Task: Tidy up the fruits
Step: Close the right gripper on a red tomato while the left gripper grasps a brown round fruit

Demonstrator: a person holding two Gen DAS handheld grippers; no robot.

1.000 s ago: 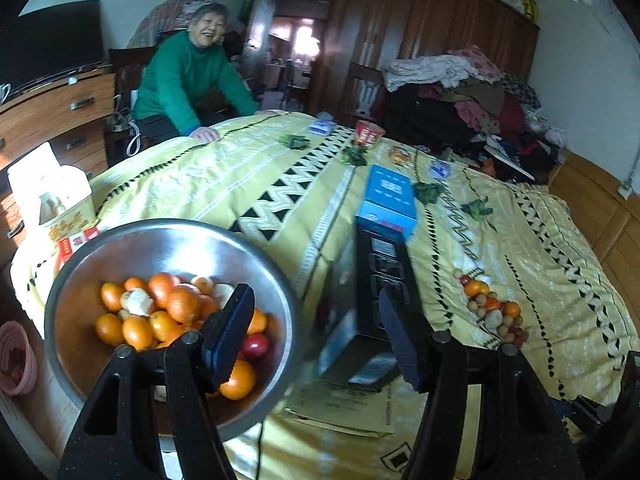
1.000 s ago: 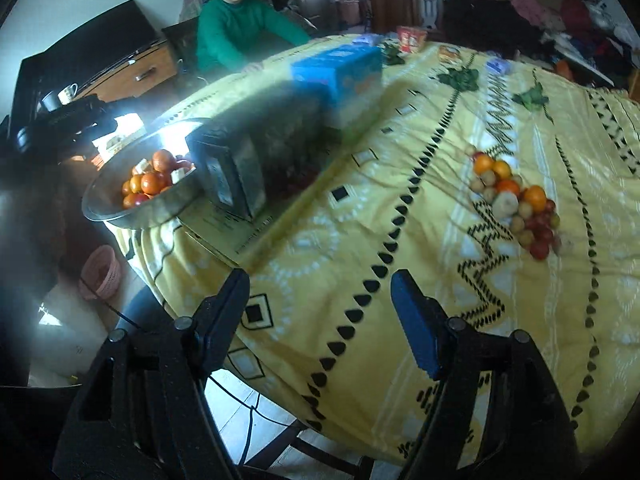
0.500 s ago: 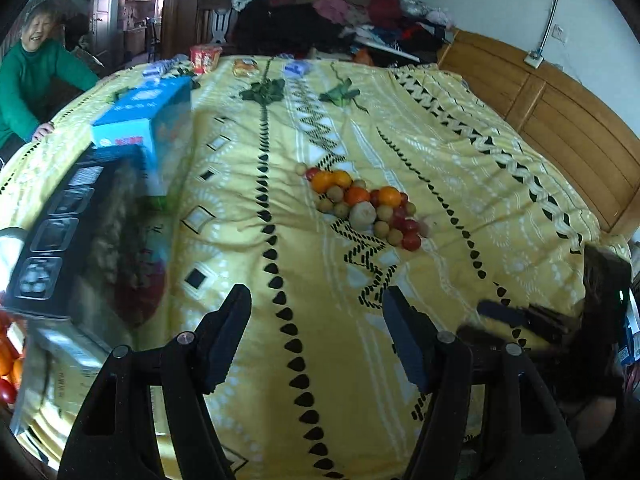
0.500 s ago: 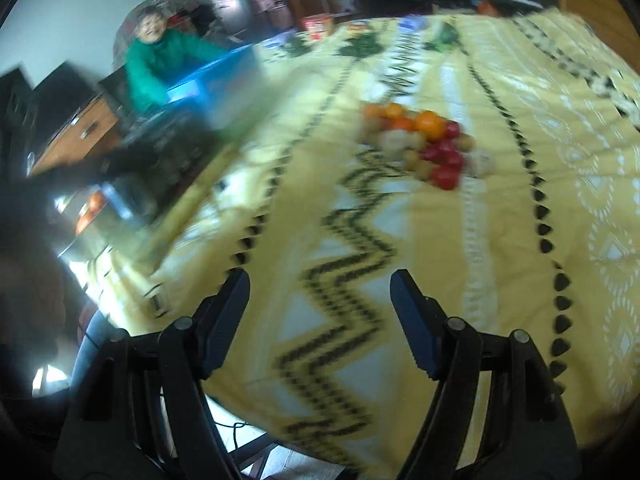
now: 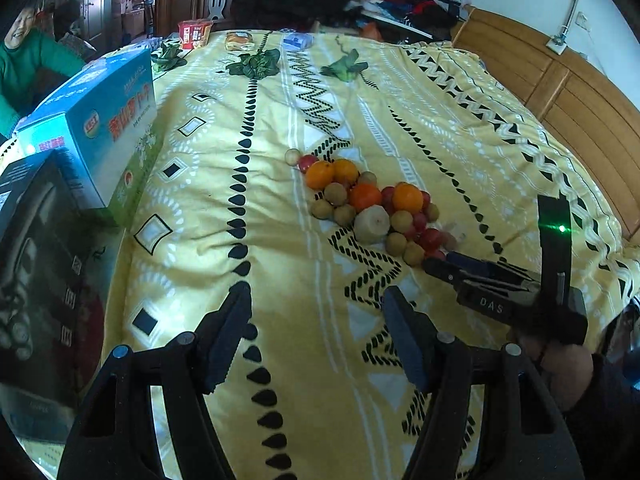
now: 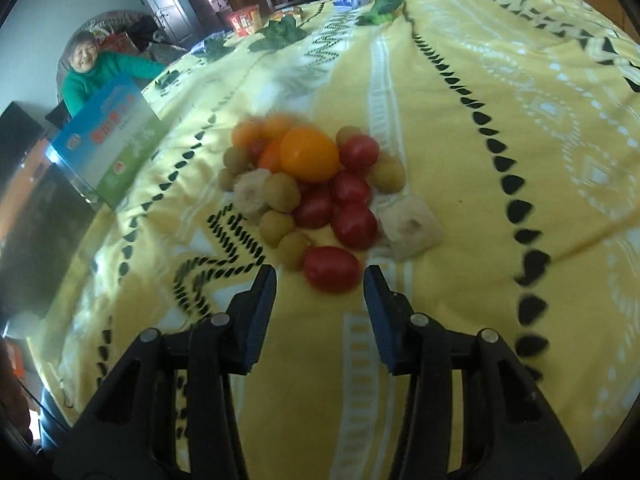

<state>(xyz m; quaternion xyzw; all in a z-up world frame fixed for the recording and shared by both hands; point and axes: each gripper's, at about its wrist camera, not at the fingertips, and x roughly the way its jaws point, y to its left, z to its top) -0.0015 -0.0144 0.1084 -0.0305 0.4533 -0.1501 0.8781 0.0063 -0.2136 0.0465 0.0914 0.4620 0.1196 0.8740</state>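
A pile of mixed fruit [image 5: 370, 204] lies on the yellow patterned cloth [image 5: 280, 264]: oranges, red cherry tomatoes, small brown-green round fruits and pale banana pieces. In the right wrist view the pile [image 6: 316, 184] is close ahead, and the nearest red tomato [image 6: 331, 269] sits just beyond my open, empty right gripper [image 6: 320, 280]. The right gripper also shows in the left wrist view [image 5: 448, 266], at the pile's near right edge. My left gripper [image 5: 316, 316] is open and empty above bare cloth, short of the pile.
A blue carton [image 5: 96, 128] and a black box [image 5: 36, 272] stand at the left. Green leafy items [image 5: 256, 63] and snack packs [image 5: 194, 34] lie at the far end. A person in green [image 6: 94, 76] sits beyond. A wooden headboard [image 5: 580, 112] is at the right.
Both grippers have swung away from the metal fruit bowl toward the pile. The right gripper has moved close to the pile, its fingers now flanking the nearest tomato's near side.
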